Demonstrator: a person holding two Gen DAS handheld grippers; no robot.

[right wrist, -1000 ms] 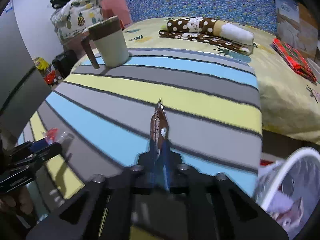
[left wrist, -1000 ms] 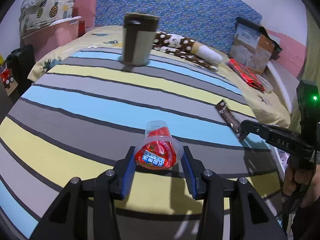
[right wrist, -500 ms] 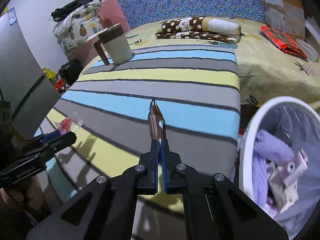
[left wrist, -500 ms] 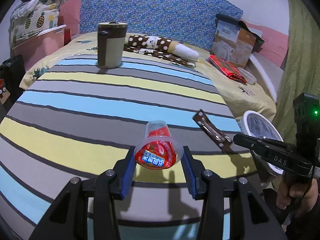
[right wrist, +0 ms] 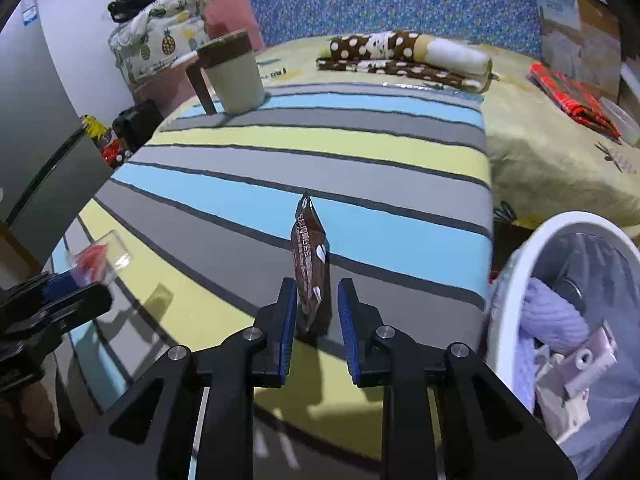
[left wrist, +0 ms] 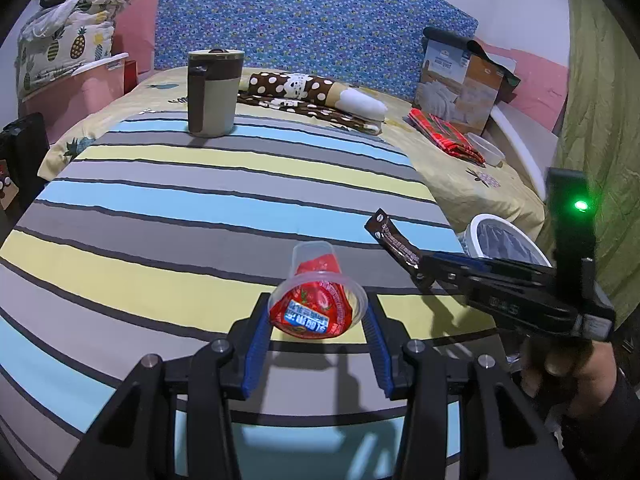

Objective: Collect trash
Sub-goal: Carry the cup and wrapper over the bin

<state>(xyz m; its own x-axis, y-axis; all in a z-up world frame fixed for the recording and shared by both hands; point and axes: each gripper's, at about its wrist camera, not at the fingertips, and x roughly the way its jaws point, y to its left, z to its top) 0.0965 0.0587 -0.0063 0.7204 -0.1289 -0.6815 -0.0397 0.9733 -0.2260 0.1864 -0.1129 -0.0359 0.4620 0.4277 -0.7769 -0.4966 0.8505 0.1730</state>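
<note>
Your left gripper (left wrist: 318, 320) is clamped on the clear plastic cup (left wrist: 318, 304) with the red wrapper stuffed inside; both blue pads (left wrist: 256, 344) press on the cup's rim, and the cup hangs above the striped cloth (left wrist: 200, 208), near the front edge of it; its narrow end points away from you

Your right gripper (right wrist: 318, 312) has its jaws opening right now; the brown snack wrapper (right wrist: 310, 264) stands upright between them, leaning toward the left pad, and there's a clear gap on the other side, so it's not being squeezed; whether it touches that left pad I can't tell; in the left wrist view the same wrapper (left wrist: 398, 246) sticks out of the right gripper (left wrist: 430, 270), past the right-hand corner of the striped cloth

The white bin (right wrist: 516, 280) sits just off the right edge of the striped cloth, lower than it; it has a bag liner with purple cloth and some pale bits inside; the wrapper is beside the bin's rim, over the cloth, not over the opening

The brown and cream mug (left wrist: 214, 92) stands upright at the far end of the striped cloth; beyond the cloth there's a polka dot pillow (left wrist: 316, 88) on the yellow bedspread, and a cardboard box (left wrist: 460, 80) further off to the right of it
</note>
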